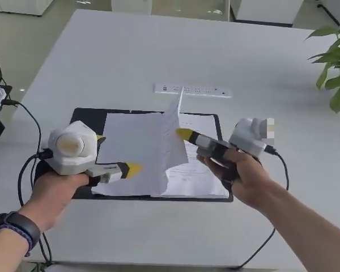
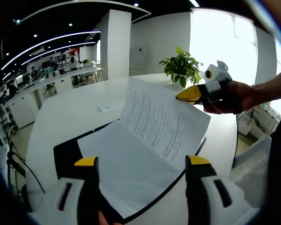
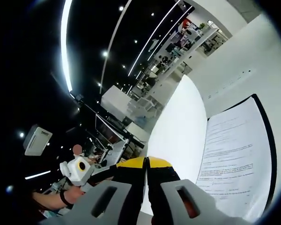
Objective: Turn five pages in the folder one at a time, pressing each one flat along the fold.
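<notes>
Both hands sit closest to the headset camera: the left hand carries the left gripper, the right hand the right gripper.

Right gripper: the jaws are closed together with the yellow tips meeting, pinched on the free edge of the lifted page. That page stands near upright, rising from the fold and fanning away from this gripper's tips toward the left gripper.

Left gripper: the jaws are spread wide and hold nothing. It hovers low over the near left part of the folder, with the flat left sheet directly ahead of and between its tips. Whether a tip touches the paper cannot be told.

Folder: it lies open on the table, between the two grippers. Under the right gripper a printed page lies flat and exposed. A power strip sits beyond the folder, well apart from both grippers.

Progress, as judged: one page turn is in hand and roughly half complete. The page is lifted, not yet laid over and not yet pressed. White paper lying on the left side suggests at least one turn is finished, but the count cannot be read from these views. Remaining for this page: carry it over to the left gripper's side, release it, and press along the fold. The open left gripper appears placed to receive or flatten it. How many of the five turns remain cannot be stated.
</notes>
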Action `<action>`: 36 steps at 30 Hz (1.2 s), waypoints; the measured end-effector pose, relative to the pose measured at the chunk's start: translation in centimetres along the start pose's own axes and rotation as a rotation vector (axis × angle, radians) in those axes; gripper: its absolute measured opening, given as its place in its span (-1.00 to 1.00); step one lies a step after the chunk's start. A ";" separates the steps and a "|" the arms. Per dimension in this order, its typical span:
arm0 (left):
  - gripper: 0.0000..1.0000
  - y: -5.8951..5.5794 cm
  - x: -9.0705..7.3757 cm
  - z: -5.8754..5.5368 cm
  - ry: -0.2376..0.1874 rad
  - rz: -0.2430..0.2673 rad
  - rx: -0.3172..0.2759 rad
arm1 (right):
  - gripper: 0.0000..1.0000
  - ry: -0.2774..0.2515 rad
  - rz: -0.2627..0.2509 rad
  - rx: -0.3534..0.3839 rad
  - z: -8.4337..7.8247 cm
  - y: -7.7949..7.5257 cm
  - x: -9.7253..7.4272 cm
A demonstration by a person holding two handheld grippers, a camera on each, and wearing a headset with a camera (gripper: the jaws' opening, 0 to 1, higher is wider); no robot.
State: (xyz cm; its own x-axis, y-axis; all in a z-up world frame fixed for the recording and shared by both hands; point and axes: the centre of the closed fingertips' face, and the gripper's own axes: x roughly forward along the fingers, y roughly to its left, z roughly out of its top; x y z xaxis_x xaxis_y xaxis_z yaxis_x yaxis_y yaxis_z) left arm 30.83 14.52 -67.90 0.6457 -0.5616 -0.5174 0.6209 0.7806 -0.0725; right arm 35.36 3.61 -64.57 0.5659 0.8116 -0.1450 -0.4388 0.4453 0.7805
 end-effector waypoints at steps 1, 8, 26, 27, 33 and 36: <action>0.50 0.0 -0.1 0.0 0.000 0.000 0.001 | -1.00 0.003 0.003 -0.002 -0.2 0.2 0.3; 0.51 0.9 -1.3 -0.1 -0.017 0.007 0.006 | -1.00 0.037 0.018 -0.013 -1.2 1.2 2.3; 0.52 3.7 -4.8 -2.7 -0.037 0.067 -0.059 | -1.00 0.175 0.052 -0.004 -6.3 2.5 8.8; 0.52 3.8 -5.0 -2.8 -0.039 0.069 -0.064 | -1.00 0.186 0.048 0.000 -6.8 2.4 9.2; 0.52 4.5 -6.6 -3.4 -0.049 0.091 -0.092 | -1.00 0.224 0.027 0.030 -9.2 1.3 11.9; 0.51 4.6 -6.9 -3.8 -0.045 0.096 -0.093 | -1.00 0.250 0.006 0.044 -10.4 0.7 13.0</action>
State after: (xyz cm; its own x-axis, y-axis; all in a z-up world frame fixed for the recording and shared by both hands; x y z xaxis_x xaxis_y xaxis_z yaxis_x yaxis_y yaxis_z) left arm 27.56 23.08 -67.95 0.7207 -0.4935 -0.4869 0.5127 0.8521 -0.1047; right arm 35.10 18.38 -72.26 0.3708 0.8848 -0.2821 -0.4080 0.4281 0.8064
